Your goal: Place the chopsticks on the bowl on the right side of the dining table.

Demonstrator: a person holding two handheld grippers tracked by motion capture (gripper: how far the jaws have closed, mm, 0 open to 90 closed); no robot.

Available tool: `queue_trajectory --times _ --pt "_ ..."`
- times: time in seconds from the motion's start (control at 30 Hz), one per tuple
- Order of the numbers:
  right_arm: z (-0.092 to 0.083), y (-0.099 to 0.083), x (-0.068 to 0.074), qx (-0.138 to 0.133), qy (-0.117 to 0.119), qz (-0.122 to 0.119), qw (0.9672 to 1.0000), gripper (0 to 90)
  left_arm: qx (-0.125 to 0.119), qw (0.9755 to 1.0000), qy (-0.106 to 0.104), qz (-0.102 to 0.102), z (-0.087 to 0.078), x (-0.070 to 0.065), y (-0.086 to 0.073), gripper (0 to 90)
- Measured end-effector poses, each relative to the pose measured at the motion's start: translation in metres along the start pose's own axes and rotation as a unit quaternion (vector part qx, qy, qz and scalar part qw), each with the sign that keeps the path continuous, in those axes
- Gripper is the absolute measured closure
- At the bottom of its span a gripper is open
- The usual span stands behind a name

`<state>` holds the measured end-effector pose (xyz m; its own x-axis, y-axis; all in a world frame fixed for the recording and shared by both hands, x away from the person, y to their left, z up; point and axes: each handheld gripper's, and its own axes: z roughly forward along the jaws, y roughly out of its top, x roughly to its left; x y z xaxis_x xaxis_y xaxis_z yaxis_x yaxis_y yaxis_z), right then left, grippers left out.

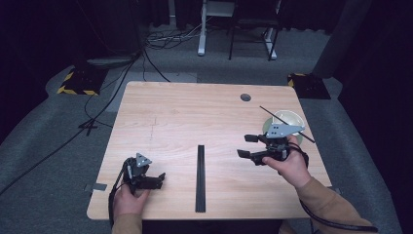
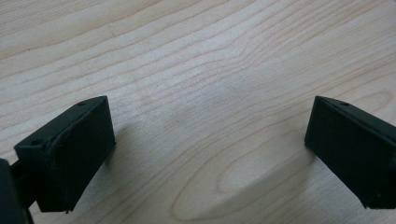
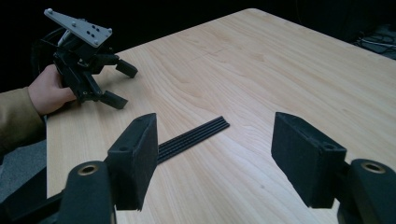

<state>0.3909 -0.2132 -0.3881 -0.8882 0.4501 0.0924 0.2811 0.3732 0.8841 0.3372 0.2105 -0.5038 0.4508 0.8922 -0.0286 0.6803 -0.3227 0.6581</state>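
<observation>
Two grippers are over the wooden table (image 1: pixel 195 105) in the high view. The left gripper (image 1: pixel 158 179) sits near the lower left corner of the table, low over the wood, and its jaws stand apart with nothing between them. The right gripper (image 1: pixel 249 146) is on the right side, with its jaws spread and pointing to the left, toward the black strip (image 1: pixel 200 178). This strip lies flat near the front middle of the table, between the two grippers and apart from both. Behind the right hand (image 1: pixel 291 165) a pale bowl (image 1: pixel 287 118) rests close to the right edge, and a thin dark stick (image 1: pixel 272 115) lies across it.

From the left gripper view, the two black jaws stand wide, and only bare wood grain is between them.

From the right gripper view, the right gripper (image 3: pixel 212 161) has its jaws open and empty. The black strip (image 3: pixel 194 138) lies on the table beyond them, nearer to the left jaw, not touched. Farther away the left gripper (image 3: pixel 120 84) is held by a hand (image 3: pixel 49 91) in a brown sleeve, jaws also apart.
</observation>
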Motion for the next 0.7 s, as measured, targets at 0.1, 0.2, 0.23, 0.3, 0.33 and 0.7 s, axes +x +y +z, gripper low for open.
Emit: queue_trajectory --times 0.1,0.2,0.23,0.3,0.33,0.7 --pt "0.006 -0.002 0.005 0.002 0.005 0.000 1.0000 32.3 0.000 1.0000 -0.002 0.002 0.001 0.001 0.001 1.7" --pt "0.018 -0.008 0.014 0.012 0.015 -0.003 0.9998 32.4 0.001 1.0000 -0.001 0.000 0.001 0.001 0.002 1.6" --pt "0.018 -0.008 0.014 0.012 0.015 -0.003 0.9998 32.4 0.001 1.0000 -0.001 0.000 0.001 0.001 0.002 1.6" --pt "0.024 -0.011 0.018 0.018 0.017 -0.005 0.9997 32.6 0.000 1.0000 -0.002 0.000 0.002 0.001 0.002 1.6" --pt "0.029 -0.015 0.021 0.021 0.019 -0.006 0.9996 33.4 0.000 1.0000 -0.003 0.000 0.002 0.001 0.002 1.6" --pt "0.054 -0.030 0.036 0.026 0.008 -0.019 0.9995 32.0 0.002 1.0000 -0.001 0.001 0.001 0.001 0.002 1.7"
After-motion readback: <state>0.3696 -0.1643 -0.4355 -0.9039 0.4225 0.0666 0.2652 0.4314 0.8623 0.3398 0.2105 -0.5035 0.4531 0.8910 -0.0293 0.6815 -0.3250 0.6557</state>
